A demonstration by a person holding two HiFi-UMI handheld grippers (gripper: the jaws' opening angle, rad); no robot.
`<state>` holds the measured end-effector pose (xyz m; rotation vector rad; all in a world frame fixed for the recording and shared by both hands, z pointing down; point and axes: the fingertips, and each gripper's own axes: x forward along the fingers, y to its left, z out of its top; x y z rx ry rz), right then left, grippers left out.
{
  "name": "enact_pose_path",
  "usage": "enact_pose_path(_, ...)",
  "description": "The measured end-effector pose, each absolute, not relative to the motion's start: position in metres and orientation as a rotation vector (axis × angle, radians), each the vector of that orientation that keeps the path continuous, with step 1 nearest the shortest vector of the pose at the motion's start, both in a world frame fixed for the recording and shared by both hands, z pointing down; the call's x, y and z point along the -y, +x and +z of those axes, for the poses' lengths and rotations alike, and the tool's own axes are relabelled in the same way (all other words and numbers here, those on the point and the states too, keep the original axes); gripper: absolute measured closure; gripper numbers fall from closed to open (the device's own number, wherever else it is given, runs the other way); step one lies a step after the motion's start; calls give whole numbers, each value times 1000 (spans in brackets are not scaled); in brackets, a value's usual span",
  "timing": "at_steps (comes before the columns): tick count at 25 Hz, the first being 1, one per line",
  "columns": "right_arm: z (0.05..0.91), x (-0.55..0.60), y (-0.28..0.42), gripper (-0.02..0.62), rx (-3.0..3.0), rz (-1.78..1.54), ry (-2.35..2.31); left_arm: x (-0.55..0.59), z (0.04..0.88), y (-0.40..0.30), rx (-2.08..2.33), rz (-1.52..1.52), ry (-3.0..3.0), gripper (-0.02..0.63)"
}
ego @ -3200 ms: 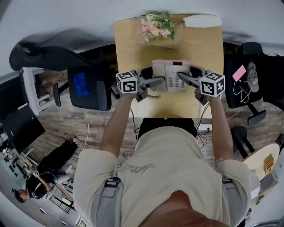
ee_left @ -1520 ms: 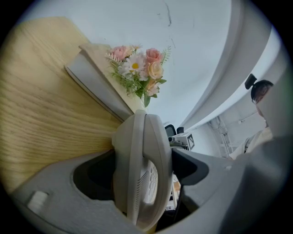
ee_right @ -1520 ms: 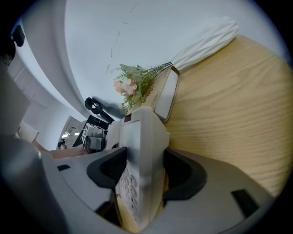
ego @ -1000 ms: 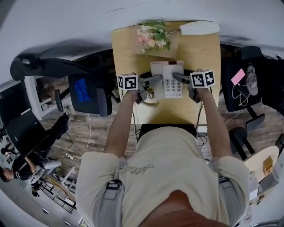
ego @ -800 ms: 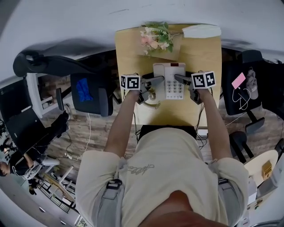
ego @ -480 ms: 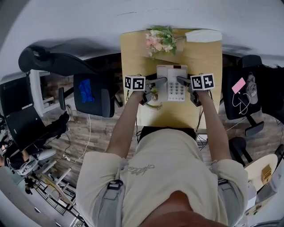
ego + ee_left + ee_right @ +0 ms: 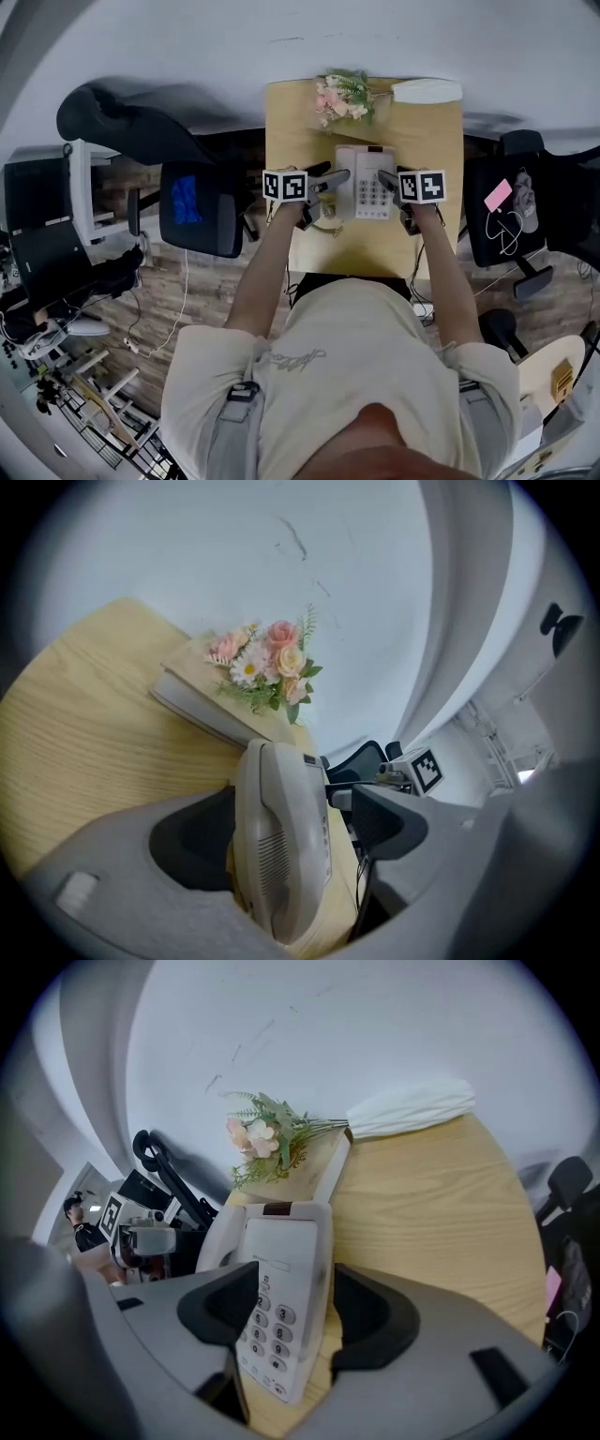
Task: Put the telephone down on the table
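My left tongs (image 7: 328, 178) pinch the handset side of the telephone (image 7: 364, 180), one jaw under it and one over. My right tongs (image 7: 386, 178) pinch the keypad side the same way. So the telephone hangs between the two, over the middle of the table (image 7: 431, 234), just short of the flowers (image 7: 342, 94). With a jaw beneath each edge, I judge it not fully down yet, though I cannot tell what clearance remains. Left to do: lower it flat, spread both pairs, and draw them out sideways.
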<state>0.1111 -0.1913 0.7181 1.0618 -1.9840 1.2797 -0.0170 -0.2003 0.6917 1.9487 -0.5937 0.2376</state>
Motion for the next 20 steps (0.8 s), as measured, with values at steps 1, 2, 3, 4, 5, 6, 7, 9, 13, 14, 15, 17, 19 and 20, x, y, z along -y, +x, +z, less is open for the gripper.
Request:
enact_pose_path(1,713,189,112,345,1992,1269,1071,198,686,-17,593,239,1963,215)
enact_pose_path(2,707,188,113,345,2004,1256,1078,196,681,-17,592,240,1981,216)
enact_pose_path(3,701,185,114,345,2018,1240,1084,194,676,-18,594,246,1999,216)
enact_pose_path(4,694,183,115,345,2032,1221,1090,191,672,-18,599,256,2019,215)
enact_pose_path(5,686,180,116,347,2048,1199,1097,189,667,-18,606,265,2039,216)
enact_pose_path(6,679,178,117,348,2066,1175,1104,187,662,-18,614,272,2060,216)
enact_pose_path(7,671,176,118,350,2086,1152,1111,186,656,-18,622,276,2082,216)
enact_pose_path(9,656,172,118,360,2133,1119,1117,183,642,-16,627,277,2132,216)
enact_pose_path(13,620,164,121,403,2216,1048,1142,176,608,-8,616,266,2237,219)
enact_pose_path(14,610,163,120,421,2235,1020,1147,175,598,-6,610,265,2268,231)
enact_pose_path(15,601,163,118,428,2257,991,1147,174,588,-5,608,269,2302,248)
enact_pose_path(17,584,162,114,443,2301,936,1139,175,568,-2,619,266,2362,332)
enact_pose_path(19,568,161,111,463,2334,880,1139,176,550,-1,641,232,2402,407)
enact_pose_path(20,560,161,110,476,2347,848,1144,176,541,-1,655,216,2417,427)
